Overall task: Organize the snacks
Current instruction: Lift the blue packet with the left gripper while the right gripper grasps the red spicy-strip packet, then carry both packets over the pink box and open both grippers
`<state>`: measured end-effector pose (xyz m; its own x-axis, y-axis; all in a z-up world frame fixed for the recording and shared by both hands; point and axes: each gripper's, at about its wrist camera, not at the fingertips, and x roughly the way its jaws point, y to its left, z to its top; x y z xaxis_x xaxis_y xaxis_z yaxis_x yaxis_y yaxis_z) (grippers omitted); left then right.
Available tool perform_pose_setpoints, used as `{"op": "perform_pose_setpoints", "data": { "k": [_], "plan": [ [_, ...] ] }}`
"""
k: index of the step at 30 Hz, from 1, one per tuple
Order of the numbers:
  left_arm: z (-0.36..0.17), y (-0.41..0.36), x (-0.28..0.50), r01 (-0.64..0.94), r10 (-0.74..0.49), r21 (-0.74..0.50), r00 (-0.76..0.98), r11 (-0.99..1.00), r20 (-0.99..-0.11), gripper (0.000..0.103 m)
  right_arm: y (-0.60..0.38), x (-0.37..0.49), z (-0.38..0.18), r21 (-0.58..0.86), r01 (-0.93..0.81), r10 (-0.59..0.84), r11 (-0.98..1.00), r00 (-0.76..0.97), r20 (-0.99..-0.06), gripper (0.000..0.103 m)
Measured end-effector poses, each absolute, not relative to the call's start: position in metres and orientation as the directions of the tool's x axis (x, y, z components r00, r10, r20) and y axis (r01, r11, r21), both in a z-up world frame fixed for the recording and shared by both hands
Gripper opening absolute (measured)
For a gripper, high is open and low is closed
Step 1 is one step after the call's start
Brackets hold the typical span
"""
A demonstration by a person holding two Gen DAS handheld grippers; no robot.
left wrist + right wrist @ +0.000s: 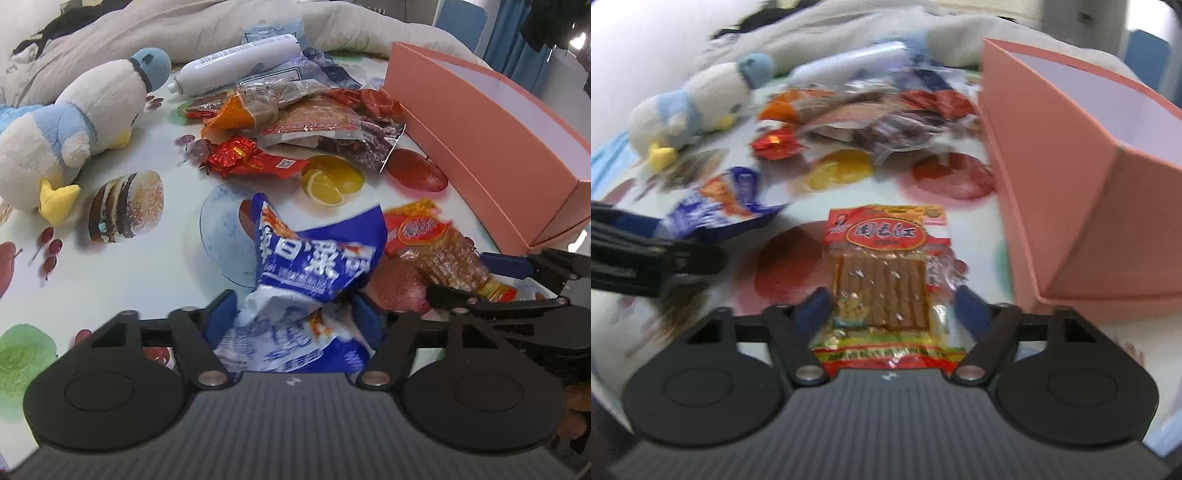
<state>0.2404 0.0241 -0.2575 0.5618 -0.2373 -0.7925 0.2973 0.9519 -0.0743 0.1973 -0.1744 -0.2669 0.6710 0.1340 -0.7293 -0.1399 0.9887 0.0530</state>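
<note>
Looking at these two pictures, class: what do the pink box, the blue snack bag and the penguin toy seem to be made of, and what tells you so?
Pink box: probably stiff cardboard with a matte finish; flat walls, sharp folded corners, no shine.
Blue snack bag: thin glossy plastic film; it crumples and catches the light.
Penguin toy: soft plush fabric, likely stuffed; fuzzy nap, rounded shape.
</note>
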Motion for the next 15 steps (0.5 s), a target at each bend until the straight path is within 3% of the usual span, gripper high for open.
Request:
{"op": "perform_pose_setpoints", "data": {
  "k": [6,15],
  "plan": [
    [-0.251,0.020,0.232,0.256,-0.244,-0.114,0.569,0.960,-0.785,0.062,-0.175,0.197,-0.261,0.062,-0.162,0.155,0.985,0.659,-0.736,0.054],
    [-0.234,0.030,0.199,0.103,-0.246,-0.231,0.604,0.967,-0.758,0.061,-0.187,0.168,-0.235,0.081,-0.162,0.172,0.983,0.693,-0.700,0.054]
  ]
}}
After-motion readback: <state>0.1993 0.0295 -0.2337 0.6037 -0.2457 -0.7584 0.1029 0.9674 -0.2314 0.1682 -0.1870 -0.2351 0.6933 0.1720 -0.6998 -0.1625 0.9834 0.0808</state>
